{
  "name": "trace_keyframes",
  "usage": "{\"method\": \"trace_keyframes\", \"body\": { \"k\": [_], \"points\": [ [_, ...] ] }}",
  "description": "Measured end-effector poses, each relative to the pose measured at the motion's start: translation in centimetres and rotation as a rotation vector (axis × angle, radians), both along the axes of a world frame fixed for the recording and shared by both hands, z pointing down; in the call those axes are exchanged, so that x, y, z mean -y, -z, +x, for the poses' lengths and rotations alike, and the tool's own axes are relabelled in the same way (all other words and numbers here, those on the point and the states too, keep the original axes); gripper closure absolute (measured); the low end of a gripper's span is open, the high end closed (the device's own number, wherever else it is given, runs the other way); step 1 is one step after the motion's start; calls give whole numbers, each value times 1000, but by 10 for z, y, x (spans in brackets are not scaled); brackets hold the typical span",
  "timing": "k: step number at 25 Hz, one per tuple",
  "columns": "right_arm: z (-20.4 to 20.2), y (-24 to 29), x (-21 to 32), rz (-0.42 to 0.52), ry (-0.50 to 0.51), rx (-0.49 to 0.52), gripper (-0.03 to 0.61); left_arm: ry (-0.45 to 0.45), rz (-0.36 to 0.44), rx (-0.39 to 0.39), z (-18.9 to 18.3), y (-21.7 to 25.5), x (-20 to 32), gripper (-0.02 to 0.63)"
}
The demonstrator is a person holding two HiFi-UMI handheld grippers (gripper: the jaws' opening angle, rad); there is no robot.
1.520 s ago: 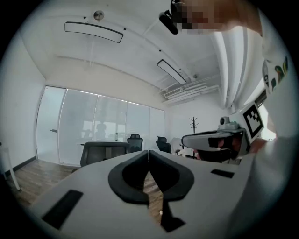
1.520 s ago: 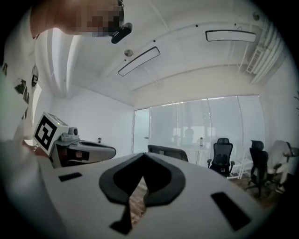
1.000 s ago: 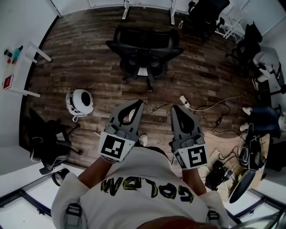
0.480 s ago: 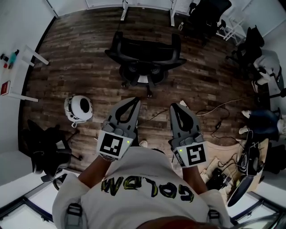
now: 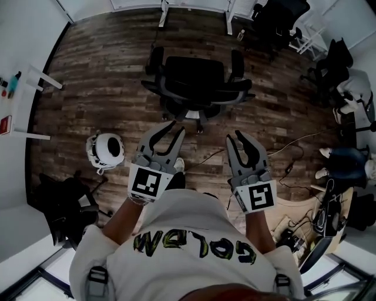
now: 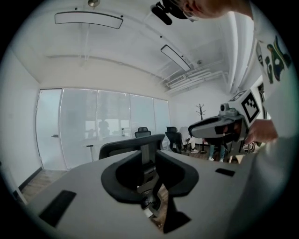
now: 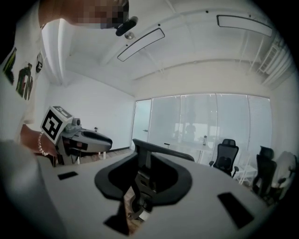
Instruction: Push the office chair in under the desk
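The black office chair (image 5: 197,82) stands on the wood floor with its backrest toward me, a short way from the white desk legs (image 5: 230,14) at the far wall. My left gripper (image 5: 166,129) and right gripper (image 5: 244,137) are held side by side just short of the chair's back and do not touch it. The jaws of both are opening, with nothing between them. In the left gripper view the chair back (image 6: 133,144) shows past the jaws. It shows likewise in the right gripper view, where the chair back (image 7: 161,150) is straight ahead.
A white round helmet-like object (image 5: 107,148) lies on the floor to the left. Another black chair (image 5: 64,203) stands at lower left, and more chairs (image 5: 276,17) at upper right. Cables (image 5: 294,141) trail across the floor on the right. A white table (image 5: 26,88) is at the left wall.
Both grippers' jaws have parted from shut. The grippers and I have moved forward, so the chair's back is now nearer to the fingertips.
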State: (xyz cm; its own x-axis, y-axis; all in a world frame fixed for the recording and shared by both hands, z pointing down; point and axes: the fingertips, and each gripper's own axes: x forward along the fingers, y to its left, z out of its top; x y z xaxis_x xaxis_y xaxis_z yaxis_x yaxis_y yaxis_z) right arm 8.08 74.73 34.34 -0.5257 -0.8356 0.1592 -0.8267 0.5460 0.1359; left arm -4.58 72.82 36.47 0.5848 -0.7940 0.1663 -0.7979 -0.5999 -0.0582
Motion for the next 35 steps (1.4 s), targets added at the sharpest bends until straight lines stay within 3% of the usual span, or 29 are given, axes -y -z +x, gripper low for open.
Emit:
{"method": "trace_keyframes", "body": {
  "k": [4, 10, 15, 20, 29, 32, 35],
  "points": [
    [9, -23, 31, -17, -17, -117, 433, 2, -18, 105, -32, -28, 39, 472],
    [40, -66, 78, -62, -51, -306, 339, -10, -57, 322, -82, -90, 96, 396],
    [71, -120, 113, -136, -30, -499, 286, -55, -79, 520, -99, -138, 133, 361],
    [92, -168, 149, -203, -12, -690, 245, -84, -90, 655, -108, -177, 168, 342],
    [108, -233, 200, -276, 11, -789, 243, -88, -89, 829, -96, -221, 210, 337],
    [110, -240, 207, -258, -11, -800, 334, -102, -103, 854, -91, -229, 216, 354],
    [108, -239, 213, -242, -6, -815, 347, -137, -94, 866, -93, -229, 222, 362]
  ]
}}
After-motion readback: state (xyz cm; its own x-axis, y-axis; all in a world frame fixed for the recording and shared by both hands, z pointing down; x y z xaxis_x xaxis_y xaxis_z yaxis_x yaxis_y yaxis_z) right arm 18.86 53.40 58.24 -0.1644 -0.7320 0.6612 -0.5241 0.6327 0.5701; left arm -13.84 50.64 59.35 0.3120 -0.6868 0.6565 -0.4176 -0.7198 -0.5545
